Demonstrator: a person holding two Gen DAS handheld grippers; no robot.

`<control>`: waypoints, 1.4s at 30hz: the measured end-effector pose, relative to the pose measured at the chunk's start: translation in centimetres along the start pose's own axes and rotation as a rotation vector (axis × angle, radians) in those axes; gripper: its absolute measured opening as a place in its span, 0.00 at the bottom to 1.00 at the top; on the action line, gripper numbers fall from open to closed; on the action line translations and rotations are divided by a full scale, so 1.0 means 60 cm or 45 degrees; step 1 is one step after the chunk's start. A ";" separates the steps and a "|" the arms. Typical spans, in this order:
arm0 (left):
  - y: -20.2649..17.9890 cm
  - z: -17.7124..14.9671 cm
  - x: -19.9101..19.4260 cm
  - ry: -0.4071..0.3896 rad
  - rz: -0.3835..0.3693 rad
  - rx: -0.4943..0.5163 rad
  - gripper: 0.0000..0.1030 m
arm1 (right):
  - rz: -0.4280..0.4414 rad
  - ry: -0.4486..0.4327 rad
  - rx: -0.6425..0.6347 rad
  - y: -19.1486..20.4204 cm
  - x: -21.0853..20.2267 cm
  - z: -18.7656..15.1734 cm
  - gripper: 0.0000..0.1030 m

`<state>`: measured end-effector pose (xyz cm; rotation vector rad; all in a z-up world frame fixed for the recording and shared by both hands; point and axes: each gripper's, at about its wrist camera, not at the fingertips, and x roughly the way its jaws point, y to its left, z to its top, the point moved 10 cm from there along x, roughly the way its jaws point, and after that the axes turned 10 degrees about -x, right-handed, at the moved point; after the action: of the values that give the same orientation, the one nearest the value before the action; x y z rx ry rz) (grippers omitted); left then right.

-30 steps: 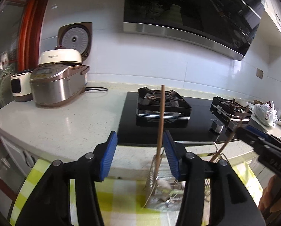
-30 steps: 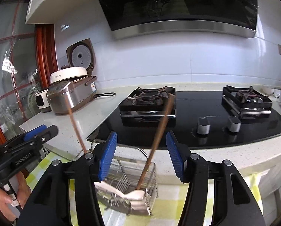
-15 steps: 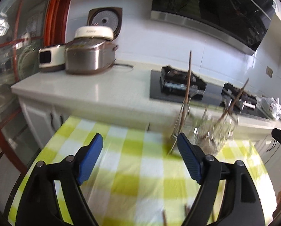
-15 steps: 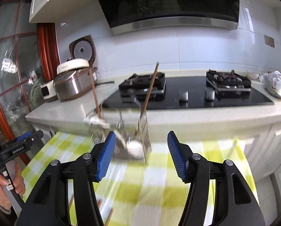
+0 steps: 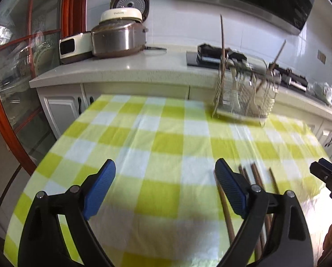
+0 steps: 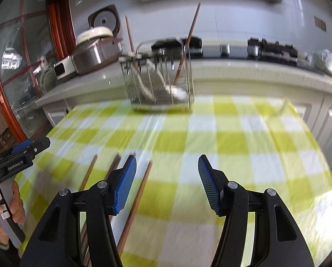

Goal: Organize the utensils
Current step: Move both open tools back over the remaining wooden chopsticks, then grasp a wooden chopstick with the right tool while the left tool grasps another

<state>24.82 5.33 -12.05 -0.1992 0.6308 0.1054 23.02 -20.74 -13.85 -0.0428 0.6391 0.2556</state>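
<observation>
Sorting the utensils is only partly done, I think. Two chopsticks (image 6: pixel 191 31) already stand up in the wire basket (image 6: pixel 161 82), one toward each end, and a white spoon (image 6: pixel 177 92) lies inside it. The basket sits at the far edge of the table (image 6: pixel 244 138), on the yellow and white checked cloth, close to the kitchen counter (image 5: pixel 121 73). More loose chopsticks (image 6: pixel 141 191) lie flat on the cloth near the front edge, so those are what is left to put away. The left gripper (image 5: pixel 164 185) has its jaws opening wide and nothing is between them; the loose sticks lie just beside and under its right finger. The right gripper (image 6: pixel 167 181) has its jaws apart too and it is empty, with the sticks beside and under its left finger. A hand (image 6: pixel 3 213) holds the left gripper's handle at the left front corner. On the counter stand a rice cooker (image 5: pixel 119 35), a small white box-shaped machine (image 5: pixel 73 46) and a stove (image 6: pixel 273 49). Nothing lies on the cloth between the loose sticks and the basket, so the way looks free. The pictures are blurry, so I cannot count the loose sticks for sure.
</observation>
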 end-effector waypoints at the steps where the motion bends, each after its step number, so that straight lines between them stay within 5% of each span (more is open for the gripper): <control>1: -0.002 -0.011 0.003 0.013 0.010 0.015 0.85 | 0.005 0.026 0.006 0.005 0.006 -0.013 0.54; 8: -0.017 -0.052 0.019 0.118 0.005 0.054 0.85 | 0.007 0.186 -0.016 0.035 0.039 -0.064 0.54; 21: -0.022 -0.081 0.029 0.191 0.014 0.088 0.85 | -0.040 0.304 -0.076 0.053 0.069 -0.077 0.53; 24: -0.017 -0.083 0.034 0.209 0.007 0.072 0.85 | -0.076 0.321 -0.124 0.054 0.070 -0.081 0.47; 26: -0.017 -0.085 0.037 0.219 0.007 0.074 0.85 | -0.087 0.321 -0.152 0.054 0.067 -0.081 0.32; 31: -0.024 -0.095 0.042 0.242 0.014 0.099 0.85 | -0.082 0.316 -0.197 0.056 0.056 -0.088 0.13; 42: -0.040 -0.104 0.041 0.261 0.004 0.100 0.85 | 0.021 0.304 -0.181 0.040 0.037 -0.102 0.06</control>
<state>23.59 1.74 -18.05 -0.1338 0.8380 0.0634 20.57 -18.62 -19.98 -0.2074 0.8579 0.3144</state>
